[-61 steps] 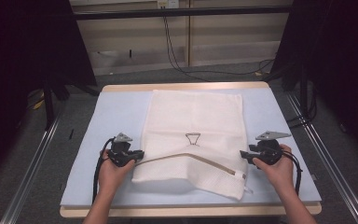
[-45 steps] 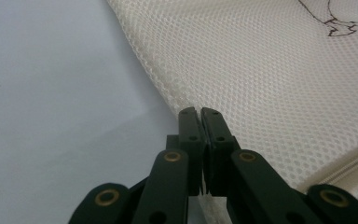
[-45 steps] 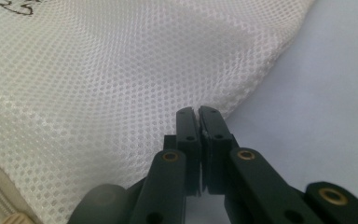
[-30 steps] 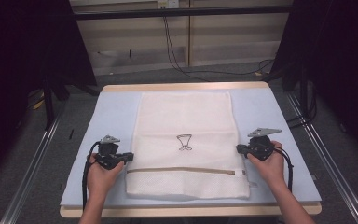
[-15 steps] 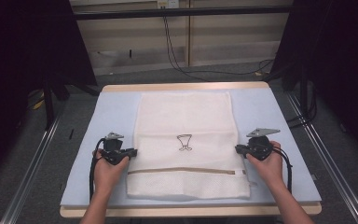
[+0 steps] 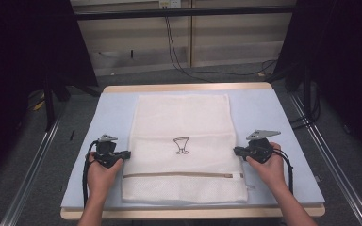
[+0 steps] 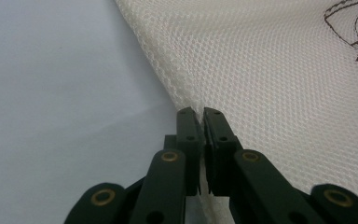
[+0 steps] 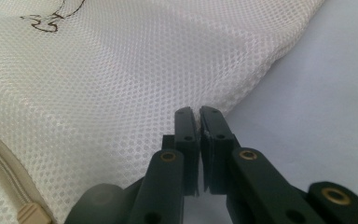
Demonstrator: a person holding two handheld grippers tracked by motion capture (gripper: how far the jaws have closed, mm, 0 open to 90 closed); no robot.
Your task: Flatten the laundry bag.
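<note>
A white mesh bag (image 6: 181, 122) lies flat on the light blue mat (image 6: 108, 113), with a small dark drawing (image 6: 181, 146) at its middle and a beige zipper (image 6: 179, 175) across its near part. My left gripper (image 6: 127, 153) sits at the bag's left edge. In the left gripper view its jaws are shut on the mesh edge (image 7: 186, 100), left gripper (image 7: 200, 112). My right gripper (image 6: 235, 150) is at the bag's right edge. In the right gripper view it is right gripper (image 8: 198, 112), shut on the mesh (image 8: 121, 93) there.
The mat covers a wooden table (image 6: 188, 87) whose front edge runs just below my hands. Bare mat lies left and right of the bag. Metal rails (image 6: 33, 174) flank the table on the floor, and a black cable (image 6: 179, 56) trails beyond its far edge.
Two seconds ago the bag's near part was bunched and skewed; now it lies flat and square. My left gripper has since shifted right to the bag's left edge. The right gripper kept still.
</note>
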